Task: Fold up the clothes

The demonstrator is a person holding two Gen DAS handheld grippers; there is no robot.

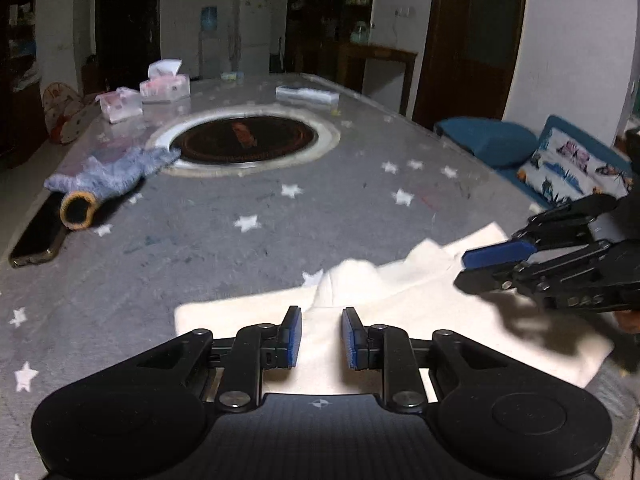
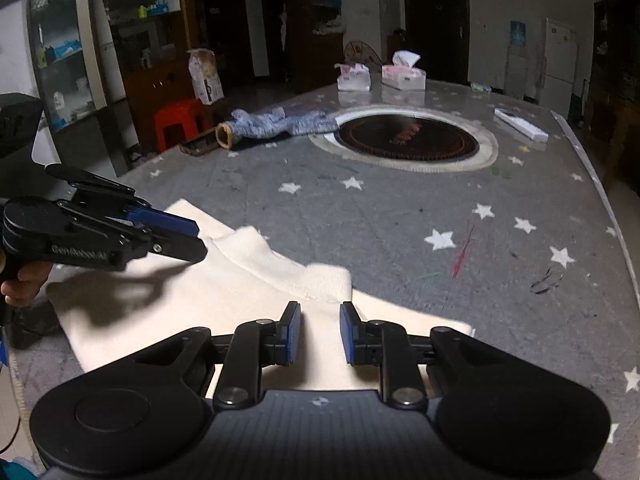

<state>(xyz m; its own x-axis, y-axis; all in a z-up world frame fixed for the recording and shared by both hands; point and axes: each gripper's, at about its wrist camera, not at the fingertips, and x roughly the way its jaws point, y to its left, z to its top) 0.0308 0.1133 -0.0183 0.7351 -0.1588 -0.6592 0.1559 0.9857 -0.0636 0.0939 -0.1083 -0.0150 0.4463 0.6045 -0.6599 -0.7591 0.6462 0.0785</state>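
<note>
Your left gripper (image 1: 321,338) hovers over the near edge of the cream garment (image 1: 400,320), which lies flat on the star-patterned table cover (image 1: 240,248) close to you. Its blue pads (image 1: 294,338) stand a narrow gap apart, with only flat cloth showing below them; nothing is pinched between them.

Your right gripper (image 2: 320,334) sits the same way over the garment beside its thick folded collar (image 2: 288,268): fingers narrowly parted, holding nothing. Whether either set of tips touches the fabric, you cannot tell.

Well apart, a blue-grey knit piece (image 1: 116,174) lies by the dark round inset (image 1: 244,140).
</note>
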